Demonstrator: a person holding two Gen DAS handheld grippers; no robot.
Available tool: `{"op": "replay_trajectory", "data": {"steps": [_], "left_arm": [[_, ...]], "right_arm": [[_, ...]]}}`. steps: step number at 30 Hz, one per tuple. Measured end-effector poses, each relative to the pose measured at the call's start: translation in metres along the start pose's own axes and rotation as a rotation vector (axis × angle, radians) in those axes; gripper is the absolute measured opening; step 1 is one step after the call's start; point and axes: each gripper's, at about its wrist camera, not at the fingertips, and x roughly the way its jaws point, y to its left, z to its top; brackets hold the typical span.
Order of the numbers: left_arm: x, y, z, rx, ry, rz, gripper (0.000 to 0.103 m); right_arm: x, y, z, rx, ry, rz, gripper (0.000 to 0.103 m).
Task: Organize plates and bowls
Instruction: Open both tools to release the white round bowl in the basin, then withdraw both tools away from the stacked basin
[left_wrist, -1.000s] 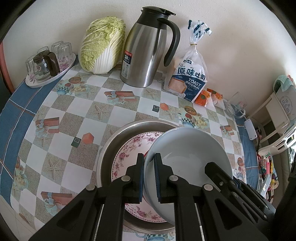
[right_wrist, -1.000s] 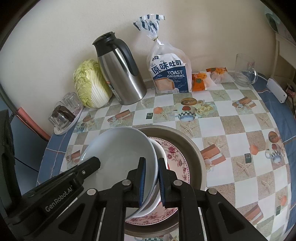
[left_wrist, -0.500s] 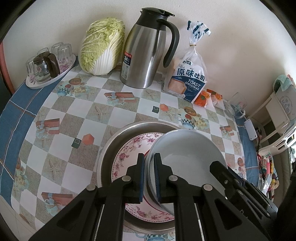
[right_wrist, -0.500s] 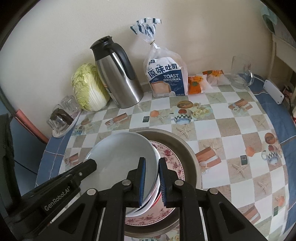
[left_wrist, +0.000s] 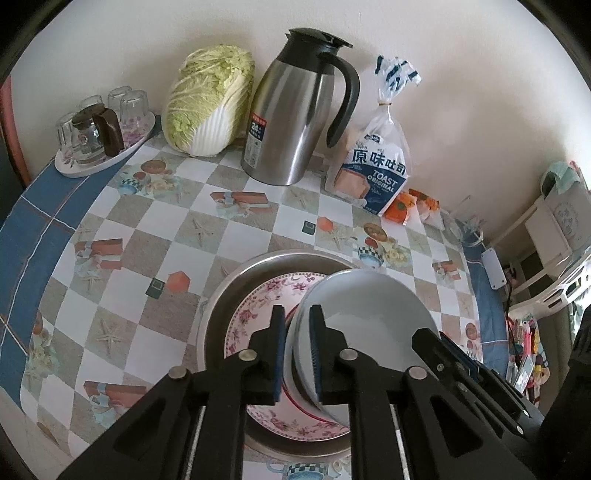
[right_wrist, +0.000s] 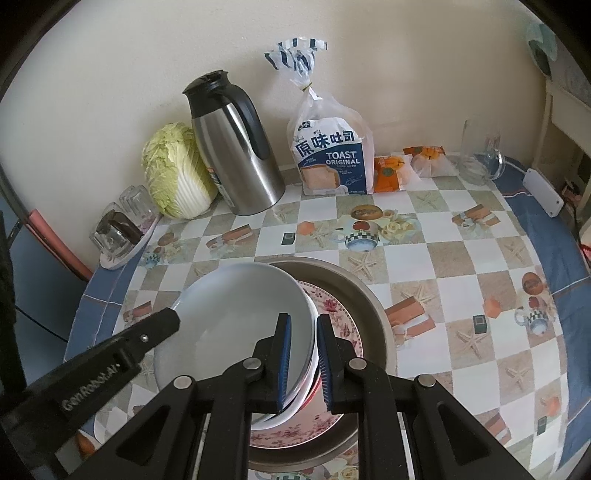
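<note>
Your left gripper (left_wrist: 297, 349) is just loosening on the near-left rim of the pale blue round ceramic bowl (left_wrist: 364, 314); your right gripper (right_wrist: 303, 354) is clamping its opposite rim, steadying it over 1 floral pink plate (left_wrist: 258, 314) inside the steel basin (left_wrist: 229, 291).

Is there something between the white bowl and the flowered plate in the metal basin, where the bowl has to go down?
Nothing visible blocks it. The white bowl sits tilted on the flowered plate inside the metal basin. Both grippers' fingers straddle its rim; the left gripper has just been opening, and the right gripper grips it.
</note>
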Motion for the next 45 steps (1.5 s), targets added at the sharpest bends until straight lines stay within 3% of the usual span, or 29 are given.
{"op": "replay_trajectory", "data": {"steps": [3, 6, 8, 9, 15, 25, 45], "left_arm": [[-0.005, 0.003, 0.002, -0.01, -0.016, 0.01, 0.038], [-0.01, 0.007, 0.003, -0.019, -0.031, 0.022, 0.041], [-0.012, 0.009, 0.003, -0.023, -0.034, 0.033, 0.056], [-0.012, 0.01, 0.003, -0.025, -0.036, 0.045, 0.071], [-0.011, 0.014, 0.003, -0.018, -0.043, 0.095, 0.084], [-0.011, 0.02, 0.004, -0.018, -0.059, 0.157, 0.093], [-0.03, 0.022, -0.008, 0.002, -0.131, 0.204, 0.093]], "right_arm": [[-0.001, 0.0, 0.001, -0.005, -0.003, -0.009, 0.027], [-0.002, 0.0, 0.001, -0.01, -0.006, -0.014, 0.029], [-0.003, 0.0, 0.002, -0.01, -0.009, -0.02, 0.041], [-0.004, 0.0, 0.002, -0.01, -0.013, -0.024, 0.052], [-0.004, 0.0, 0.003, -0.021, -0.022, -0.039, 0.072], [-0.004, 0.0, 0.003, -0.048, -0.043, -0.057, 0.1], [-0.02, 0.002, -0.003, -0.089, -0.081, -0.077, 0.103]]}}
